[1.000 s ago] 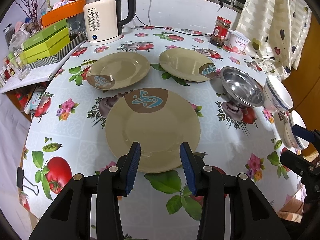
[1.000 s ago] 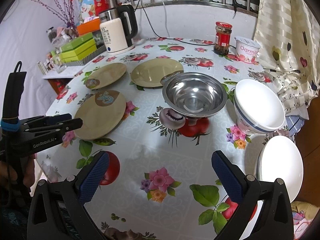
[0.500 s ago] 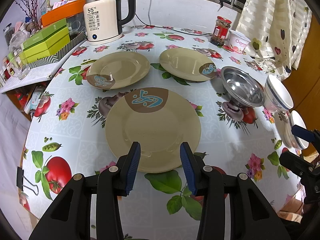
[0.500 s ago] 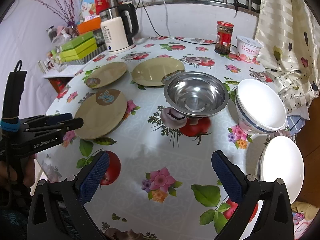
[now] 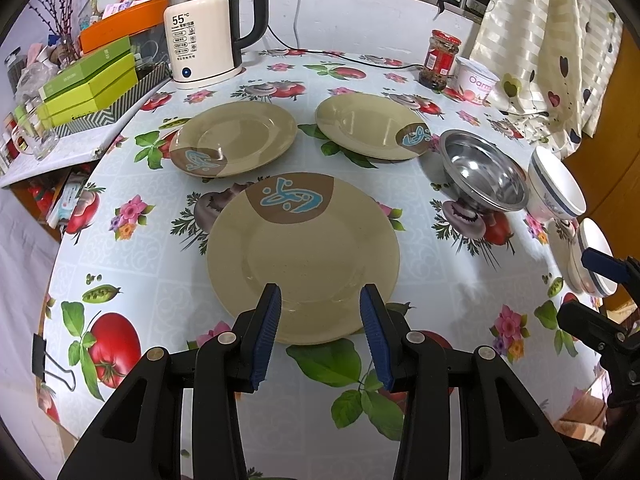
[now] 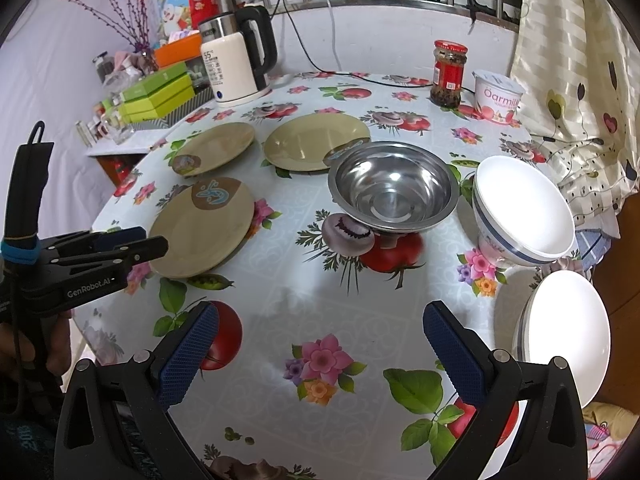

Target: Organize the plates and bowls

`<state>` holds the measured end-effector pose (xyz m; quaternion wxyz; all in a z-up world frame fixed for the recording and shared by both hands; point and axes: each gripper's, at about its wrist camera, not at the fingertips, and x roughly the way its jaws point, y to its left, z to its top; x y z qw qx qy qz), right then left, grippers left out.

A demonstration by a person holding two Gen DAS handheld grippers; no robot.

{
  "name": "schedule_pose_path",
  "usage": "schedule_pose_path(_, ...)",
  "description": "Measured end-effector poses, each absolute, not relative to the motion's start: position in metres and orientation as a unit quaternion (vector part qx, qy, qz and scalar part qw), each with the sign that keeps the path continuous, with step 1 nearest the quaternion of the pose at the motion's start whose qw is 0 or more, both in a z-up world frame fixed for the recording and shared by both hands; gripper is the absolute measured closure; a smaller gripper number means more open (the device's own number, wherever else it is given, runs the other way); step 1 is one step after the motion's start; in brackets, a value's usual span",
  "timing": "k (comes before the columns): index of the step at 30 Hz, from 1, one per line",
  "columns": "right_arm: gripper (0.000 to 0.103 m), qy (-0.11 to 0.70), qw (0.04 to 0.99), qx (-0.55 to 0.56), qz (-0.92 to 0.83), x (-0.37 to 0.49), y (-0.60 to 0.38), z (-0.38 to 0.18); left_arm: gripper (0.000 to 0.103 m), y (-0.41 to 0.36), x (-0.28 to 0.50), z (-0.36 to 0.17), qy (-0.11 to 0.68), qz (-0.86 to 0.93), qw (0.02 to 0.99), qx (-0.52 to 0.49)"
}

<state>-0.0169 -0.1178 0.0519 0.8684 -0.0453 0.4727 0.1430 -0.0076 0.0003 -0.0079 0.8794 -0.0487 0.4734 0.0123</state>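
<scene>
On the flower-patterned worktop lie 3 olive plates: the nearest plate sits just ahead of the left gripper, whose jaws are partly apart and hold nothing; 2 more plates lie behind it. The right gripper hangs wide apart and empty over bare cloth. Ahead of it stand a steel bowl, a white bowl and a second white bowl at the edge. A kettle, a jar and a yoghurt tub crowd the far side.
</scene>
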Motion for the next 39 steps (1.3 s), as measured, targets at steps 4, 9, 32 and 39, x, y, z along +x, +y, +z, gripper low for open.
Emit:
schedule_pose_path(4,0.000,0.473,0.868,-0.045,0.143,-0.017,-0.117,0.052,0.061,0.000,-0.008,-0.008,0.473,0.013,0.879,-0.049)
schedule_pose_path(9,0.000,0.473,0.868,-0.046,0.143,-0.017,-0.117,0.052,0.061,0.000,-0.008,-0.009,0.473,0.013,0.880,-0.047)
schedule_pose_path(32,0.000,0.466,0.866,-0.054,0.176,0.015,-0.088,0.057,0.061,0.049,0.007,-0.010,0.462,0.043,0.881,-0.095)
schedule_pose_path(39,0.001,0.472,0.859,-0.052,0.191,0.038,-0.071,0.056,0.061,0.067,0.018,-0.013,0.462,0.060,0.878,-0.109)
